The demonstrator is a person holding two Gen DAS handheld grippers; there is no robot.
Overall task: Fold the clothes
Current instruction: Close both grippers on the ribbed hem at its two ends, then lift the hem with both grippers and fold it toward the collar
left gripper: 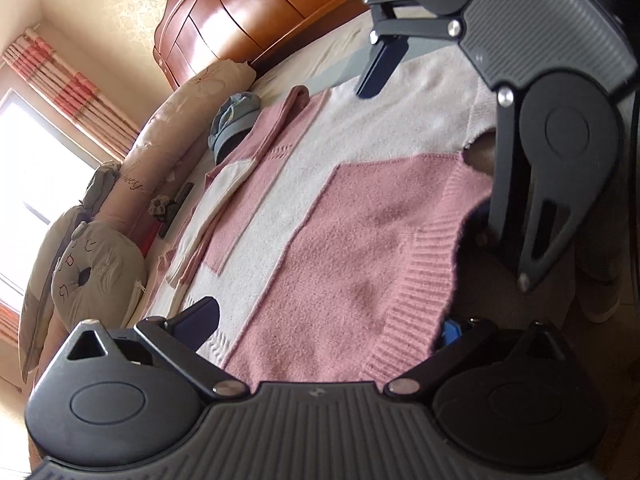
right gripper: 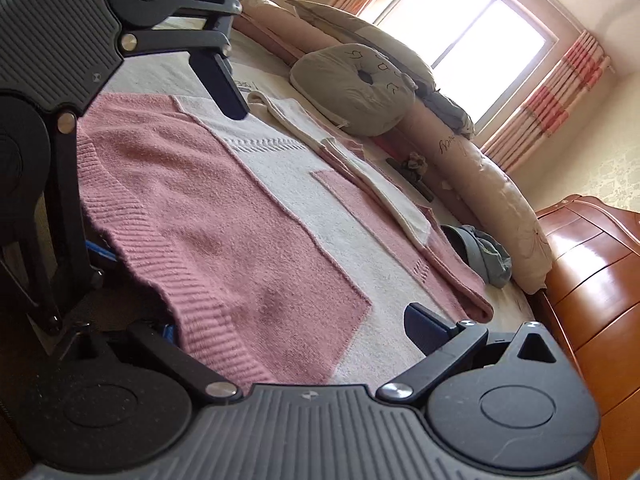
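A pink and cream colour-block knit sweater lies flat on the bed, with a sleeve folded in along its far side. Its ribbed pink hem hangs over the near bed edge. My left gripper straddles the hem near one corner, jaws wide apart, one finger over the cloth and the other under the hem. My right gripper straddles the hem near the other corner, also open, with one finger above the cream part.
Grey and beige pillows and a long bolster line the far side. A blue-grey cap lies beside the sweater's shoulder. Glossy wooden furniture stands at the bed's end; a bright window is behind.
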